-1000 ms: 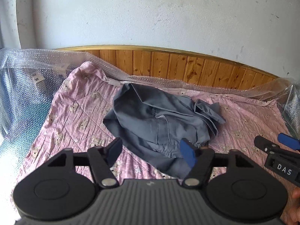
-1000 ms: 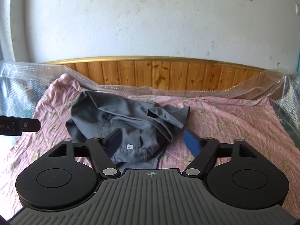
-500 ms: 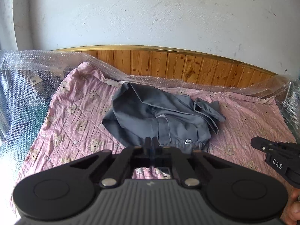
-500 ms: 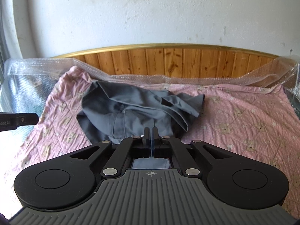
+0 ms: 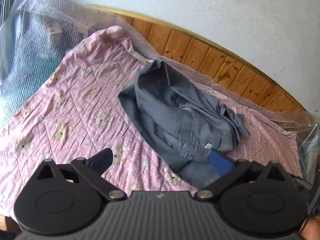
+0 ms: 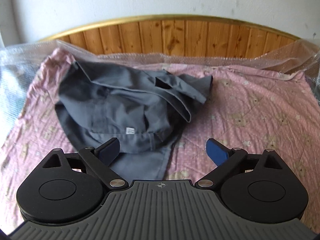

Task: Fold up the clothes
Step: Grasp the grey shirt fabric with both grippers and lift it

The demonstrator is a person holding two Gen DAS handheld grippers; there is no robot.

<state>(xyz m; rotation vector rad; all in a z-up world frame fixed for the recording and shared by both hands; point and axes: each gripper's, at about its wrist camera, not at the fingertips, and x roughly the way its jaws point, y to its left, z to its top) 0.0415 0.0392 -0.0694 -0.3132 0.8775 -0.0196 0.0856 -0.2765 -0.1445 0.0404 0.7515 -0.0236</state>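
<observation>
A crumpled grey garment (image 5: 176, 118) lies in a heap on the pink quilt (image 5: 76, 108), a small white label (image 6: 130, 130) showing near its waistband. My left gripper (image 5: 162, 163) is open above the quilt, at the heap's near left edge, its right blue pad over the cloth. In the right wrist view the grey garment (image 6: 120, 104) sits left of centre. My right gripper (image 6: 163, 152) is open too, just short of the waistband, with nothing between its fingers (image 6: 217, 152).
The pink quilt (image 6: 250, 116) covers a bed with a wooden headboard (image 6: 180, 34) along a white wall. Bubble wrap (image 5: 30, 46) rises along the left side and runs behind the quilt. A person's hand (image 5: 312, 228) shows at the lower right.
Both grippers were shut half a second ago and now stand open. The left view has tilted and moved closer to the garment; the right gripper has also come nearer.
</observation>
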